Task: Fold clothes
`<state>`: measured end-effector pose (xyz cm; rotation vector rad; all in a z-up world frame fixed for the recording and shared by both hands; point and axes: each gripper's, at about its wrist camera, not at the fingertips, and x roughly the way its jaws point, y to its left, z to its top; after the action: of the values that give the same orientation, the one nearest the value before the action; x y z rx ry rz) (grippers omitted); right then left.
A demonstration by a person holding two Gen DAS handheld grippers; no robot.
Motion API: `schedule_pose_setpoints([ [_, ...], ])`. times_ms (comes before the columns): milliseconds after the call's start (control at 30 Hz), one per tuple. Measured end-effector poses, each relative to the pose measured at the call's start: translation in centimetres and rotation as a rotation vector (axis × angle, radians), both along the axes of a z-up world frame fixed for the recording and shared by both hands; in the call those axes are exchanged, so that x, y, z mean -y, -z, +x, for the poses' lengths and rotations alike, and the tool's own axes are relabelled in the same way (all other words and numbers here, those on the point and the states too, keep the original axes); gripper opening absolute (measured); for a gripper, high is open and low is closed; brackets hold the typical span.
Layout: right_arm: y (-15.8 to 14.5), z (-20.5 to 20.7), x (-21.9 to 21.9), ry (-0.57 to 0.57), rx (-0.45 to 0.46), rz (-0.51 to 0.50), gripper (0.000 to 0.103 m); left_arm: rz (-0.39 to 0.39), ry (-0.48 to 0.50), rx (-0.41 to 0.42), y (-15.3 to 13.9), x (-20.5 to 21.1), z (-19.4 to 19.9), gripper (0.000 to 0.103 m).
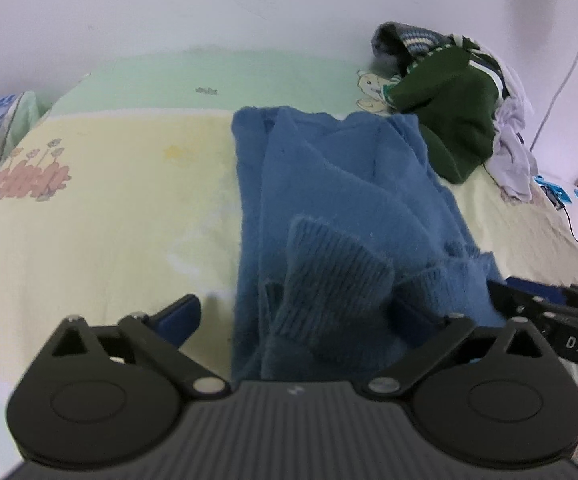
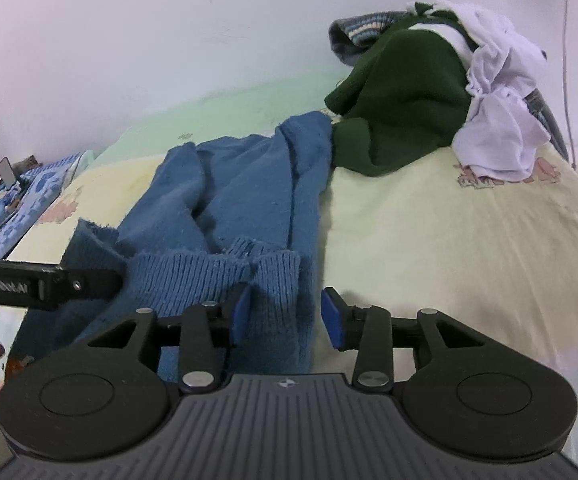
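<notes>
A blue knit sweater (image 1: pixel 329 180) lies lengthwise on the bed, its sides folded inward. In the left wrist view my left gripper (image 1: pixel 301 316) stands wide open, with a ribbed cuff (image 1: pixel 329 276) lying between its jaws; the right pad is hidden behind the cloth. In the right wrist view my right gripper (image 2: pixel 287 312) is partly open over the sweater (image 2: pixel 241 184). The ribbed hem (image 2: pixel 273 280) sits between its blue pads, and the right pad stands clear of the cloth. One finger of the left gripper (image 2: pixel 89 282) reaches onto the sweater from the left.
A heap of clothes sits at the far right of the bed: a dark green garment (image 2: pixel 401 100), a white one (image 2: pixel 501 120) and a striped knit (image 2: pixel 365 28). The pale yellow and green sheet (image 2: pixel 449 240) shows beside the sweater. A blue patterned item (image 2: pixel 29 196) lies at the left edge.
</notes>
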<state>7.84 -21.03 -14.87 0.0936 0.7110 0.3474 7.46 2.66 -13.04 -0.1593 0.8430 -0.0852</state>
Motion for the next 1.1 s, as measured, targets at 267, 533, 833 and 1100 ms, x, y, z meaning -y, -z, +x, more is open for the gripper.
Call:
schedule_pose_setpoints([
  [267, 0.1, -1.6, -1.4, 0.075, 0.096, -0.072, 0.052, -0.110, 0.034, 0.023, 1.1, -1.3, -0.7, 0.102],
  [533, -0.2, -1.4, -1.9, 0.083, 0.090, -0.109, 0.045, -0.187, 0.042, 0.010, 1.0, -2.2, -0.7, 0.100],
  [833, -2.5, -1.6, -0.5, 0.081, 0.060, 0.048, 0.024, -0.086, 0.159, 0.181, -3.0, -0.9, -2.6, 0.102],
  [1100, -0.8, -0.2, 0.0, 0.099, -0.012, 0.120, 0.035, -0.126, 0.191, 0.088, -1.4, 0.2, 0.3, 0.084],
])
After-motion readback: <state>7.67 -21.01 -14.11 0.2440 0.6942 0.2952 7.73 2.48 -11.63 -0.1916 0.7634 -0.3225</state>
